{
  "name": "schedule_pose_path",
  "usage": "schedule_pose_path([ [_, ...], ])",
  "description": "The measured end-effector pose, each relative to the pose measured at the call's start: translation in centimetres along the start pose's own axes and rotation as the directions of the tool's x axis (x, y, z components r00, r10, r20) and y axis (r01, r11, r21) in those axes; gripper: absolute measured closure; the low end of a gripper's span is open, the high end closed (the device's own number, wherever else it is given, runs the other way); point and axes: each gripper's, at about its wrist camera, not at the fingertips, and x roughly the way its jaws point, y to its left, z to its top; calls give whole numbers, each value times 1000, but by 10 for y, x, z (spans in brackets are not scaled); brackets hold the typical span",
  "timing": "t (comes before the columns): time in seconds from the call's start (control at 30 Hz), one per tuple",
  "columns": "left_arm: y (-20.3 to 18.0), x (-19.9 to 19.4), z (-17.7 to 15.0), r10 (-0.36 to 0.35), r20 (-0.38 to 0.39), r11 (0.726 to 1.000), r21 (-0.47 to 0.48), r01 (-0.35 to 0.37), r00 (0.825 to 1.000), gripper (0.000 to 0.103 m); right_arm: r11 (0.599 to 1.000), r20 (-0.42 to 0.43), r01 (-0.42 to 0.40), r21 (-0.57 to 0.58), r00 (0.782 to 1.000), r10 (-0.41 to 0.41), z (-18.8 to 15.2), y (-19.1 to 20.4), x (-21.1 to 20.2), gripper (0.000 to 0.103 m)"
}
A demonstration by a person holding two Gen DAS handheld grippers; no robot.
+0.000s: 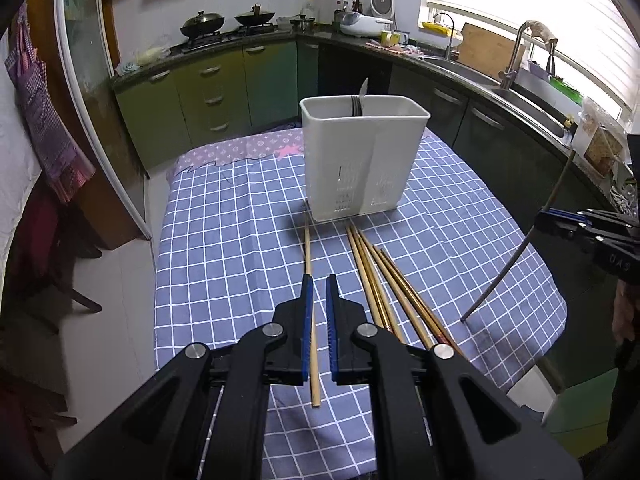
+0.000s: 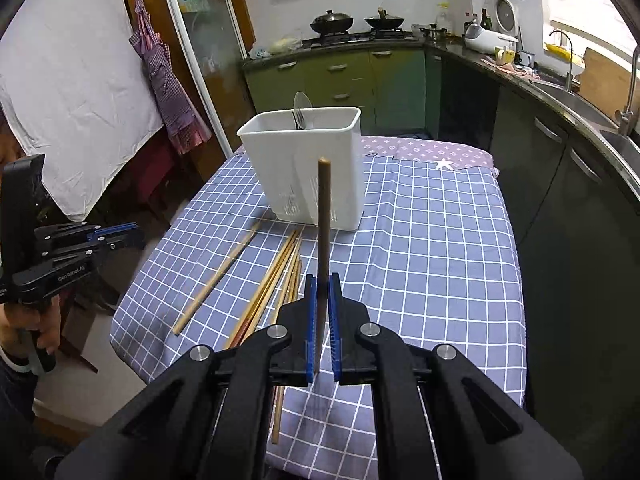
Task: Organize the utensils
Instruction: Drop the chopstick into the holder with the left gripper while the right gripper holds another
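A white utensil holder (image 1: 360, 160) (image 2: 316, 176) stands at the far middle of the table, with a fork (image 1: 355, 105) and a spoon (image 2: 302, 109) inside. Several wooden chopsticks (image 1: 380, 280) (image 2: 276, 280) lie bunched in front of it. A single chopstick (image 1: 310, 320) (image 2: 216, 276) lies apart, to their left. My right gripper (image 2: 322, 280) (image 1: 542, 220) is shut on a brown chopstick (image 2: 323, 220) (image 1: 516, 248), held tilted above the table's right side. My left gripper (image 1: 319, 284) (image 2: 134, 235) is shut on nothing and hovers over the single chopstick's near end.
A blue checked cloth (image 1: 224, 240) (image 2: 432, 264) covers the table. Green cabinets, a stove with woks (image 1: 224, 22) and a sink (image 1: 532, 96) curve round the back and right. An apron (image 2: 168, 80) hangs on the left. A person's hand (image 2: 24, 320) grips the left handle.
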Motion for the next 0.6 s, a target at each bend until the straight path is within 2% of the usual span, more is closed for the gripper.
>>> schedule_pose_path([
  [0.1,-4,4,0,2,-22,1000,17,-1,1000,97,1000,0,-4,0,1000,4,-3,-1,-1,96],
  [0.27,-6,44,11,-32,-155,999,2,33,987,96,1000,1,-4,-4,1000,4,-5,-1,-3,96],
  [0.33,-5,74,15,-48,-233,999,-19,45,971,86,1000,-1,-8,-2,1000,8,-5,-1,-3,96],
  [0.37,-4,92,18,-59,-271,998,-24,55,961,84,1000,-2,-8,-4,1000,8,-5,0,-4,96],
  [0.5,4,146,23,-51,-361,999,-36,41,931,83,1000,-12,-17,-2,1000,17,-5,-2,-4,96],
  [0.6,8,173,27,-21,-393,999,-35,8,919,83,1000,-15,-14,-1,1000,14,-5,-3,-4,96],
])
